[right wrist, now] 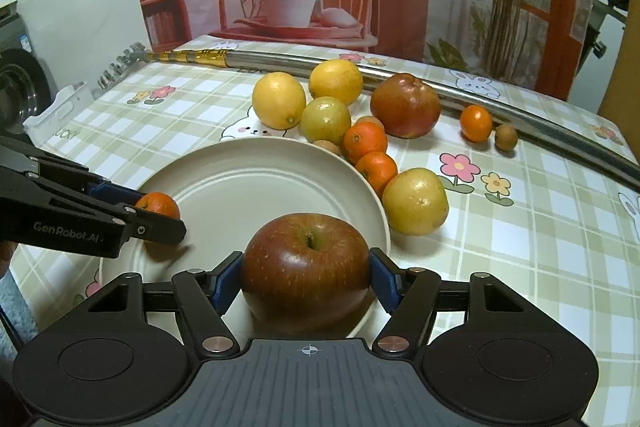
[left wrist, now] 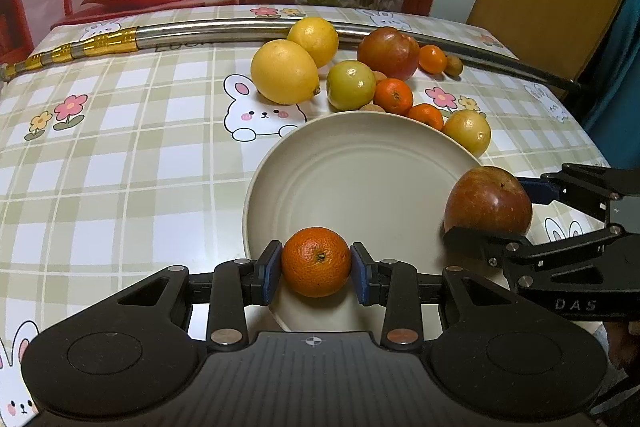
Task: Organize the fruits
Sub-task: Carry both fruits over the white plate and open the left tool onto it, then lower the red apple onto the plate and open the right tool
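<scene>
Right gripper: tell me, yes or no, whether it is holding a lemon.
No, the right gripper is shut on a red apple over the plate; both lemons lie on the table.

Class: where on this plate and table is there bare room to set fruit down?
The plate is bare in its middle, between the tangerine and apple. The tablecloth left of it is free. Behind the plate, fruit crowds up to the metal pole.

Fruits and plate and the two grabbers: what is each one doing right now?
Left hand-held gripper: shut on the mandarin.
Mandarin: held at the plate's near edge.
Right hand-held gripper: shut on the apple.
Apple: upright, stem up, held over the plate's rim.
Plate: its middle is bare.
Two lemons: loose on the table.
Other apple: on the table beside the metal pole.
</scene>
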Available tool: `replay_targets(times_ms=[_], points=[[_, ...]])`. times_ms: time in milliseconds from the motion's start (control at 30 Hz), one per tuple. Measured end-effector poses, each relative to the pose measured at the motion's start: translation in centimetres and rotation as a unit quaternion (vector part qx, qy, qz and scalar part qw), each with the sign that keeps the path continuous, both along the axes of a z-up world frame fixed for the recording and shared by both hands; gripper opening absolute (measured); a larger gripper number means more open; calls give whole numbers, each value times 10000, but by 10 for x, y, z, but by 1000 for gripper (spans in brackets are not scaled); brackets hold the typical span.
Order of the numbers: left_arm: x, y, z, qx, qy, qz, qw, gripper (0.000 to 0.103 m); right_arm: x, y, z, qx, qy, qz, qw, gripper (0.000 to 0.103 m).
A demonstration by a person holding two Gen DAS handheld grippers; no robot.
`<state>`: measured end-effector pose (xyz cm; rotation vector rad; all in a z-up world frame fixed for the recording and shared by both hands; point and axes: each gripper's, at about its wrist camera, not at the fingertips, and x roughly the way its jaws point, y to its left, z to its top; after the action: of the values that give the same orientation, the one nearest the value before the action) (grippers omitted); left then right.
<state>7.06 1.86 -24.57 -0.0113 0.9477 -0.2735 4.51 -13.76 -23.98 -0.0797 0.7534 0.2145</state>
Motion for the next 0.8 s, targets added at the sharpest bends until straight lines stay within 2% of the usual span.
replay_targets(times_ms=[433,600,800], points=[[-1,1,0,-11,-25,15,10000,39,-3,4,-1,-65,47,25,10000,62],[-1,4,-1,-138,-4,66,9999,40,-3,5,0,-49,47,24,10000,63],[-3,3,2,-139,-76,100,9998,48,-4,2,5,-7,-68,39,10000,69]])
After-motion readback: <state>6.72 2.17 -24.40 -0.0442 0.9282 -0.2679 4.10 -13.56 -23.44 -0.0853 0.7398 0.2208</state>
